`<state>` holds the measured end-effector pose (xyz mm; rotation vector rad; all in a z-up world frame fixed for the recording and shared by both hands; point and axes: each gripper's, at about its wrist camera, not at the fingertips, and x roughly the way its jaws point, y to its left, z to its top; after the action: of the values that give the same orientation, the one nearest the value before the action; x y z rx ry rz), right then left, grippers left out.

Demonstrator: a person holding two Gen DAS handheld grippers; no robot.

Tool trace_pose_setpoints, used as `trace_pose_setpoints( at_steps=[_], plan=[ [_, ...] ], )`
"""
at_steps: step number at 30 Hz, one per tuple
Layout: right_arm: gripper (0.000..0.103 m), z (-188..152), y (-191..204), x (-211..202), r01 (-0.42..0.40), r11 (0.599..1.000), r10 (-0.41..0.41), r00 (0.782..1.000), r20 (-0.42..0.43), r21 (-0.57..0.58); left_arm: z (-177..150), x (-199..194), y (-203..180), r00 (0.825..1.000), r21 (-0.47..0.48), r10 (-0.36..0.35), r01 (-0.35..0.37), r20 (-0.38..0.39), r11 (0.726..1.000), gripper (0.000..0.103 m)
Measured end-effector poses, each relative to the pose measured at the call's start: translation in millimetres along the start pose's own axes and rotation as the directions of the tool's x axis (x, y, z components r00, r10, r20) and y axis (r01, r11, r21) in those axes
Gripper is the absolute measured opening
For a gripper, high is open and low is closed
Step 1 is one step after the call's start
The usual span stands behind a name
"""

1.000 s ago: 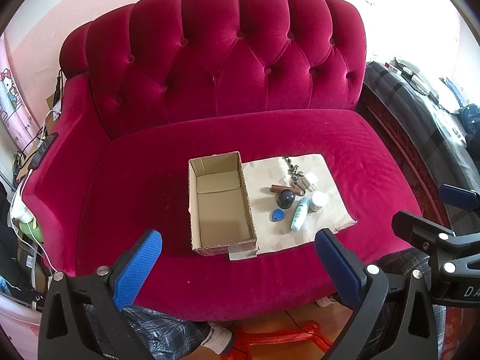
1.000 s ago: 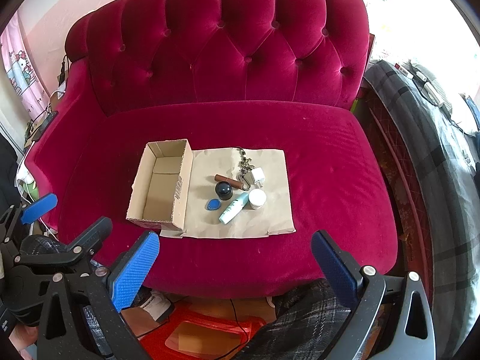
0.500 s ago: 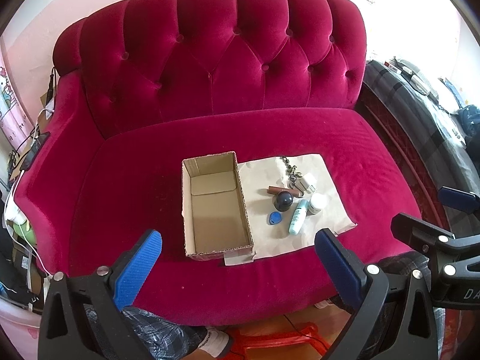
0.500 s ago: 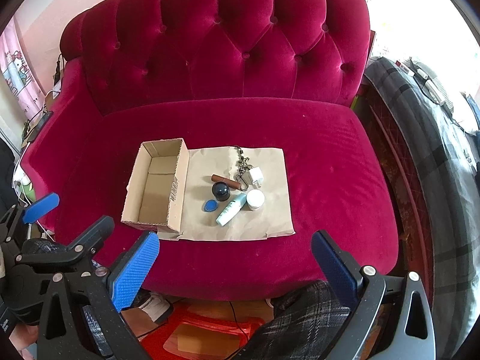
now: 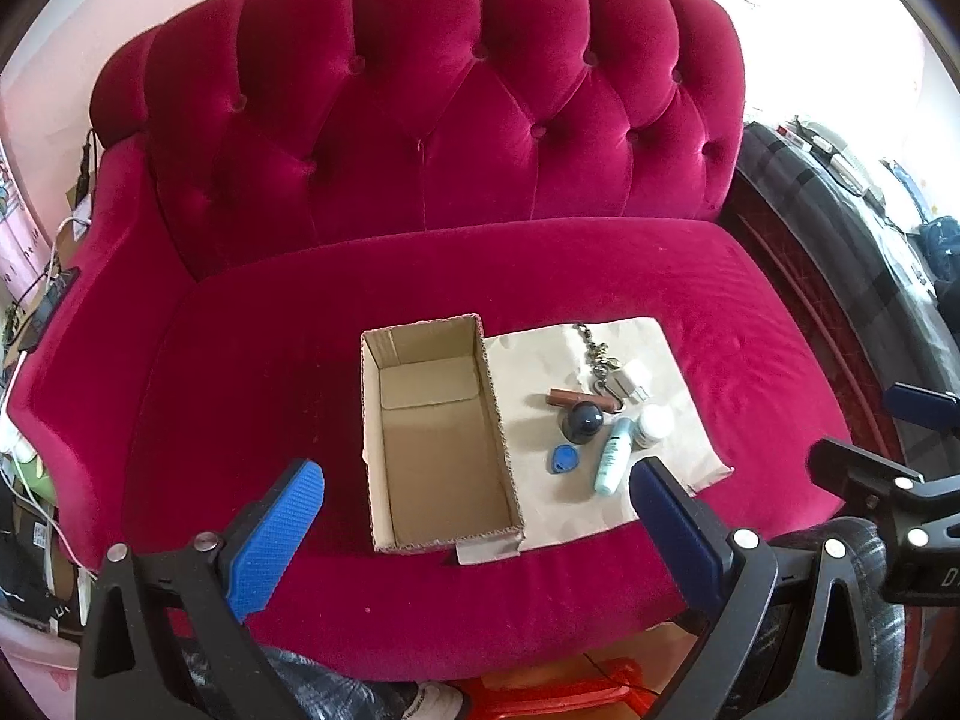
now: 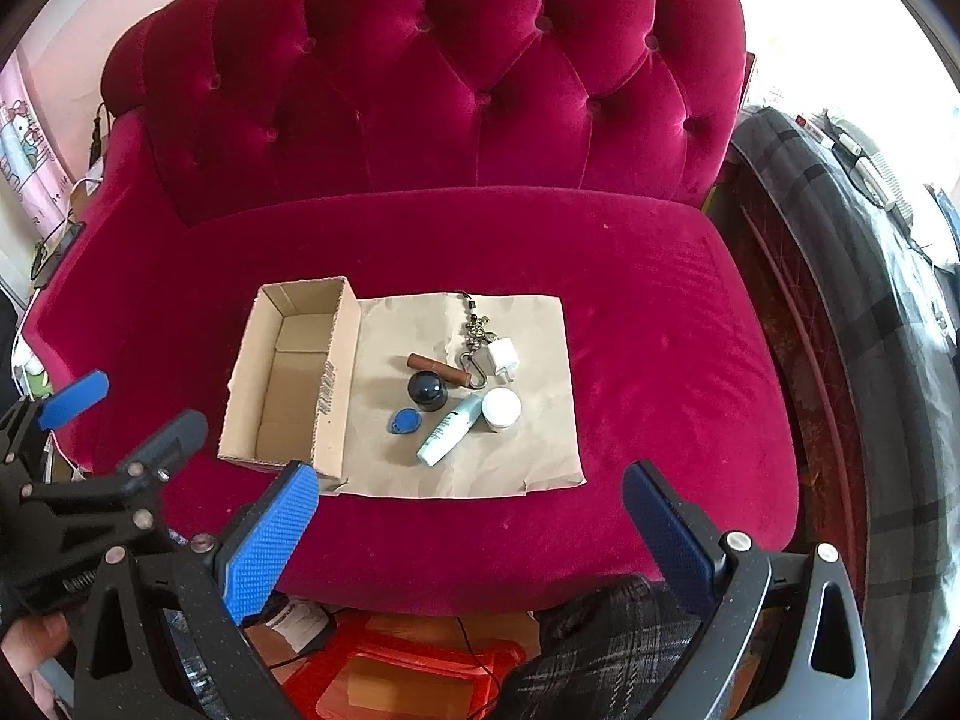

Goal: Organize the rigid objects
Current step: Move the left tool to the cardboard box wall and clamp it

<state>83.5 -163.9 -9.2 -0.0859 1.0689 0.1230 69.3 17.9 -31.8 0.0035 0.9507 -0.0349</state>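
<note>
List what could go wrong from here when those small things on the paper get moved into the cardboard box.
1. The items are crowded: the brown stick, dark ball, white tube, white jar and charger nearly touch, so wide-open jaws may knock neighbours.
2. The ball could roll off the paper onto the soft sofa.
3. The keychain may snag the charger.
4. The light cardboard box may shift if bumped.

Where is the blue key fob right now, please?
In both views the blue key fob lies on the brown paper, between the cardboard box and the white tube.
</note>
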Motion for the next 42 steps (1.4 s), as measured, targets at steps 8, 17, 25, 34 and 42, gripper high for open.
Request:
trace_pose_setpoints(
  at_steps=[8, 17, 25, 34, 42],
  plan=[
    [0.103, 14, -5, 38, 0.011, 1.000, -0.012, 1.000, -0.024, -0.011, 5, 47, 31, 0.999, -0.014, 0.030, -0.030, -0.040, 0.999, 0.103],
    [0.103, 24, -7, 85, 0.012, 1.000, -0.014, 0.998, -0.061, -0.023, 2, 101, 70, 0.994, -0.085, 0.028, -0.037, -0.103, 0.996, 0.103],
    [0.103, 27, -7, 124, 0.003, 0.999, -0.006, 0.998, -0.064, -0.048, -6, 138, 100, 0.987, -0.155, 0.054, -0.077, -0.149, 0.985, 0.103],
    [0.103, 21, -12, 171, -0.027, 0.999, 0.026, 0.997, -0.077, -0.017, -18, 169, 91, 0.982, -0.089, 0.042, -0.059, -0.183, 0.994, 0.103],
    [0.103, 17, -15, 189, -0.039, 0.999, 0.038, 0.997, -0.069, -0.017, -20, 179, 86, 0.982, -0.055, 0.031, -0.042, -0.187, 0.998, 0.103]
  ],
)
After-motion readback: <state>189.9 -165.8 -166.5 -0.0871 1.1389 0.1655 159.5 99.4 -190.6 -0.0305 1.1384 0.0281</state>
